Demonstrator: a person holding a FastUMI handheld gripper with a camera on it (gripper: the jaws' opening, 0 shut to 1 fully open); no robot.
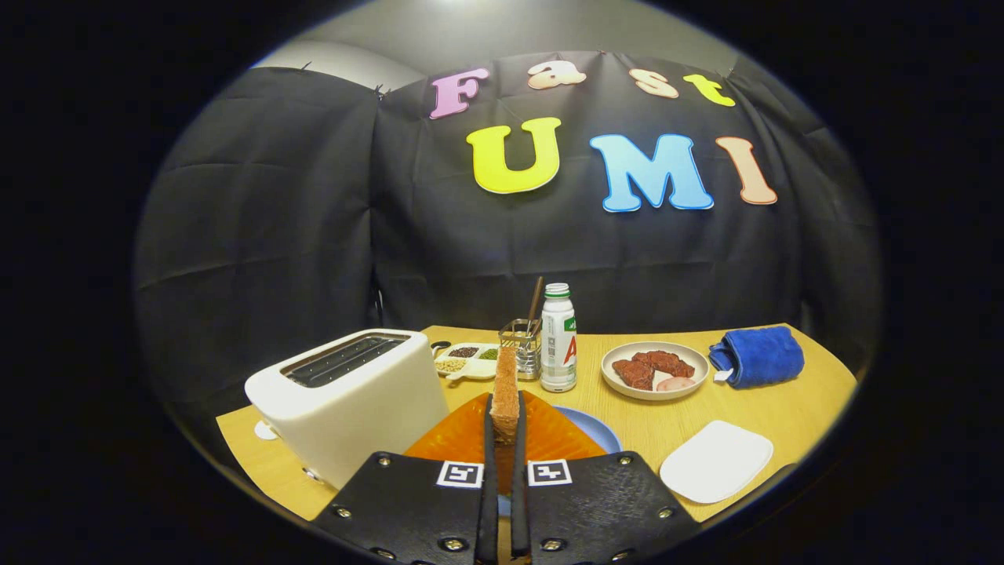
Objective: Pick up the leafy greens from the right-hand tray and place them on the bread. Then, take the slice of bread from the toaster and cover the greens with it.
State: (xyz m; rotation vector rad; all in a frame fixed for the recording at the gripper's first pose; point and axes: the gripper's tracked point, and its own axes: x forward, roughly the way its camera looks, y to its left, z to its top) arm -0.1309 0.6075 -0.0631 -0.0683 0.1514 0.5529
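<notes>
Upright, a slice of bread point(505, 392) is gripped edge-on by the clenched claw point(503, 428), both fingers pressed to it, above an orange tray point(463, 435) and blue plate point(592, 428), beside the white toaster point(353, 400) on the bench point(651, 424).
</notes>
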